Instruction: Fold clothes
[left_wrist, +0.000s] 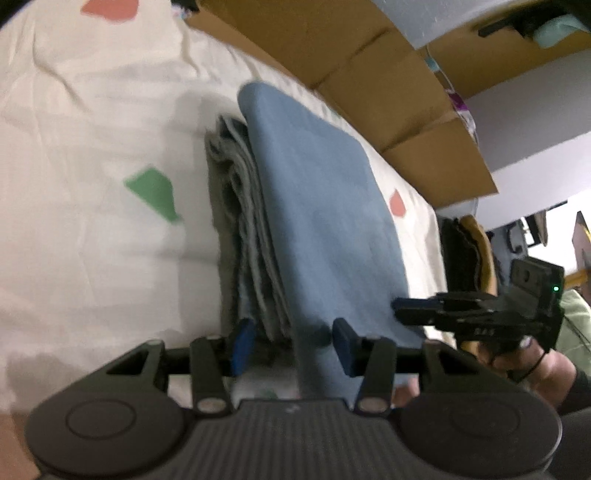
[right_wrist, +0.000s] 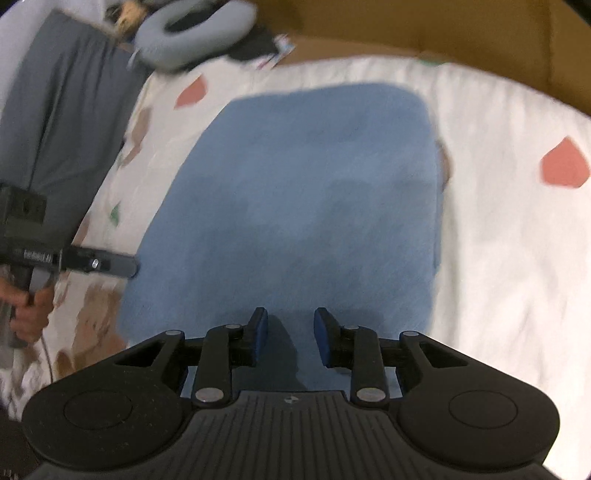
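A folded blue garment (left_wrist: 325, 206) tops a stack of folded grey clothes (left_wrist: 240, 221) on a white bed sheet (left_wrist: 92, 184) with coloured patches. My left gripper (left_wrist: 293, 345) is at the stack's near end; its blue pads (left_wrist: 243, 343) stand apart with the hanging blue edge between them, not pinched. In the right wrist view the blue garment (right_wrist: 295, 192) lies flat, with the left gripper (right_wrist: 131, 267) at its left edge. My right gripper (right_wrist: 290, 332) hovers open over the garment's near edge with nothing between its pads. From the left wrist view the right gripper (left_wrist: 395, 310) is at the garment's right edge.
Brown cardboard boxes (left_wrist: 369, 74) line the far side of the bed. A grey neck pillow (right_wrist: 195, 33) and a grey cloth (right_wrist: 62, 110) lie at the far left. Dark and mustard clothes (left_wrist: 465, 254) are piled past the bed's end. A hand (right_wrist: 26, 306) grips the left tool.
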